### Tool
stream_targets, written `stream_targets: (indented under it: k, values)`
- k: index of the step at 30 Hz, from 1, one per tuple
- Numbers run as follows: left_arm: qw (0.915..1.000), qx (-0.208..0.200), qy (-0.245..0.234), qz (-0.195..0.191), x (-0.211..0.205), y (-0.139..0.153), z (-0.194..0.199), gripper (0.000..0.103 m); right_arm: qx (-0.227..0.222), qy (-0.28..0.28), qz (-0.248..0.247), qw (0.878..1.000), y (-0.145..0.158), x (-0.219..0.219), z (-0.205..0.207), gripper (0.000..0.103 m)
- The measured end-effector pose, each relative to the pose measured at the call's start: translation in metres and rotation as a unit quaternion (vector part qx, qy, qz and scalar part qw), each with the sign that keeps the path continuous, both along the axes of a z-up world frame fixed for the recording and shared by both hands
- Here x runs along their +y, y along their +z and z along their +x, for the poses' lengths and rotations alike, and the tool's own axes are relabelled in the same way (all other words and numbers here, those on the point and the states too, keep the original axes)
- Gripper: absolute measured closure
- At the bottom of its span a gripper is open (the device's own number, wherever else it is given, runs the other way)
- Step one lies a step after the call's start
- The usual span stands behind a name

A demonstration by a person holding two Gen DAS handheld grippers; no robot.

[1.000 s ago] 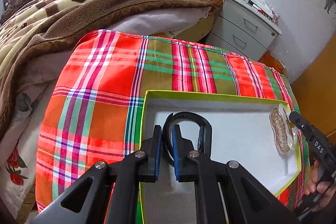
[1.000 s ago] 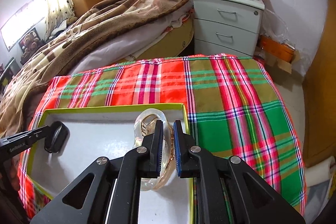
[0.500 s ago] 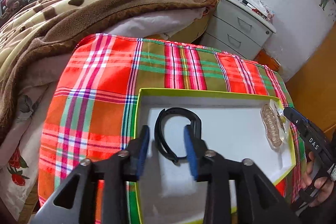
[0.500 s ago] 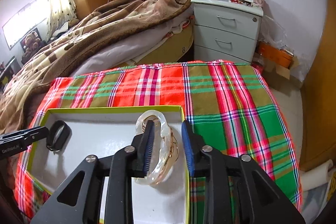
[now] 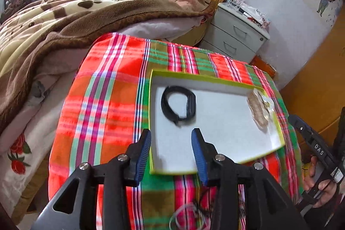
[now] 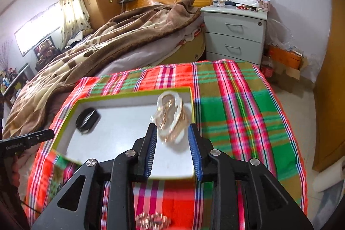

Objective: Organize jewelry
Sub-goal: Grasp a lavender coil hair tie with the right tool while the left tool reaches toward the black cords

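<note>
The left gripper (image 5: pixel 171 136) is opening wide and holds nothing. The black band (image 5: pixel 178 105) lies past it in the tray (image 5: pixel 215 77). The right gripper (image 6: pixel 172 133) is opening too, empty, above the clear bangle (image 6: pixel 171 118) in the tray's other end.

The left claw (image 5: pixel 171 149), which a second earlier pinched the black bracelet (image 5: pixel 178 105), let go and drew back; its jaws were opening, nothing between them. The right claw (image 6: pixel 172 143) likewise released the clear bangle (image 6: pixel 171 116), jaws opening, and pulled back from the white tray (image 5: pixel 226 135).
</note>
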State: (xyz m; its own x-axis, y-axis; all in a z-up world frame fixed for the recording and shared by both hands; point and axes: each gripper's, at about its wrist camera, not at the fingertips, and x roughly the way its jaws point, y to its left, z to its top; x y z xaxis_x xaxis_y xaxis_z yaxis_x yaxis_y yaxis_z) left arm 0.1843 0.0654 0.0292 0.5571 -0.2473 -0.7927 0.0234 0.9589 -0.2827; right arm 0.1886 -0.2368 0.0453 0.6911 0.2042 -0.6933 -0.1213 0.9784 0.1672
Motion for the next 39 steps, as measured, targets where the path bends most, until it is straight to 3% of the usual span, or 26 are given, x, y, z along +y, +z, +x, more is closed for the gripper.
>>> stream_targets:
  k: [8,13,18,22,27,30,39]
  values:
    - [0.9999,0.010,0.008,-0.002,0.006,-0.011,-0.039,0.060,0.001,0.013,0.014,1.000,-0.007,0.001,-0.036,0.071]
    - [1.0000,-0.002,0.001,-0.001,0.006,-0.012,-0.060,0.060,0.016,0.033,0.036,0.999,-0.018,0.009,-0.052,0.062]
    - [0.9999,0.003,-0.009,-0.009,0.009,-0.021,-0.079,0.059,0.032,0.050,0.030,0.998,-0.030,0.025,-0.060,0.062]
    - [0.9997,0.022,-0.010,0.006,0.008,-0.031,-0.090,0.056,0.043,0.085,0.018,0.995,-0.036,0.039,-0.063,0.062]
    - [0.9983,0.046,-0.027,-0.022,0.007,-0.044,-0.103,0.056,0.056,0.105,0.009,0.993,-0.043,0.050,-0.061,0.062]
    - [0.9977,0.045,-0.033,-0.039,0.009,-0.047,-0.109,0.056,0.065,0.112,0.006,0.992,-0.047,0.052,-0.060,0.062]
    - [0.9973,0.043,-0.044,-0.041,0.008,-0.046,-0.113,0.057,0.093,0.136,-0.028,0.986,-0.056,0.069,-0.053,0.062]
